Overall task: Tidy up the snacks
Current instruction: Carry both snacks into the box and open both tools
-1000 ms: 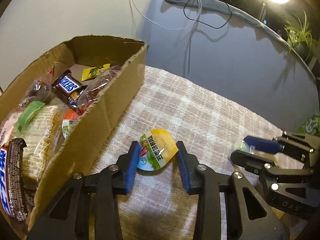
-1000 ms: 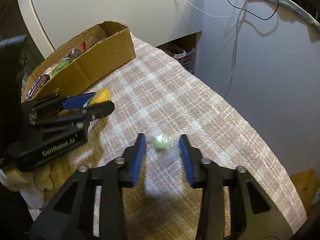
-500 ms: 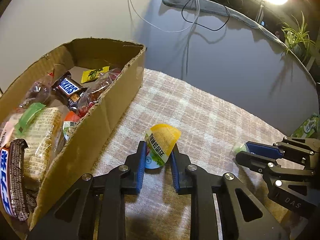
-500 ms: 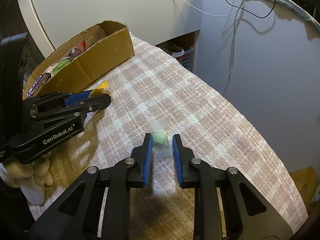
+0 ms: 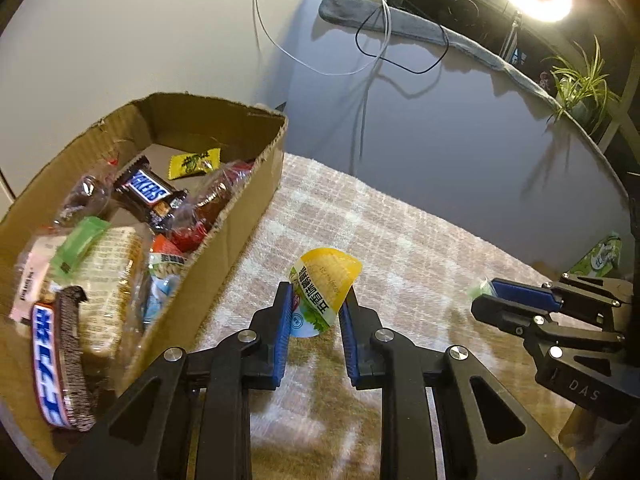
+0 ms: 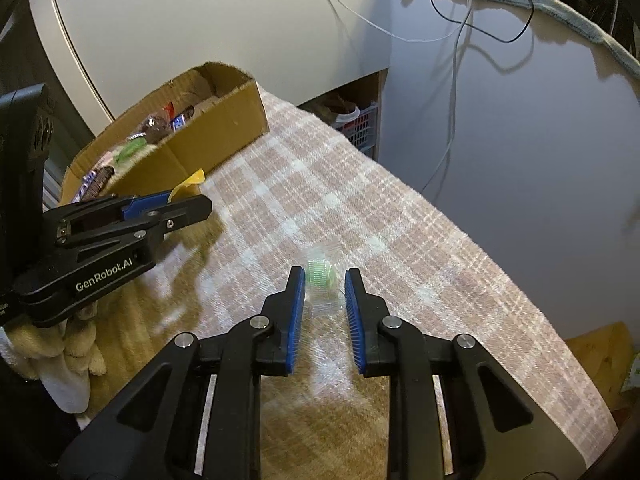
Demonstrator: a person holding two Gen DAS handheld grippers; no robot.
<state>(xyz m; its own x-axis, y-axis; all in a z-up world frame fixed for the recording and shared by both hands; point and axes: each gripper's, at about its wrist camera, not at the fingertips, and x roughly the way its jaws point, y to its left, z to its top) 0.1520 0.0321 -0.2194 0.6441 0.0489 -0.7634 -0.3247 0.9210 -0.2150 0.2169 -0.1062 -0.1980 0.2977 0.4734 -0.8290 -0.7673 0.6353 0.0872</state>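
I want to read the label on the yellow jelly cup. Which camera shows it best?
The left wrist view: the jelly cup sits close and centred between the left gripper jaws, lid print facing the lens. The right wrist view shows only a yellow sliver behind that gripper.

Black left gripper (image 5: 314,312) has blue pads, silver screws, "GenRobot.AI" lettering.

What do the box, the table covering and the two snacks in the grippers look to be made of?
Box: plain brown cardboard, matte, with ragged torn edges. Covering: woven cloth, pink and white check, visible weave. Jelly cup in the left gripper: likely translucent yellow plastic with a glossy printed film lid. Green candy in the right gripper: clear crinkly wrapper, probably cellophane.
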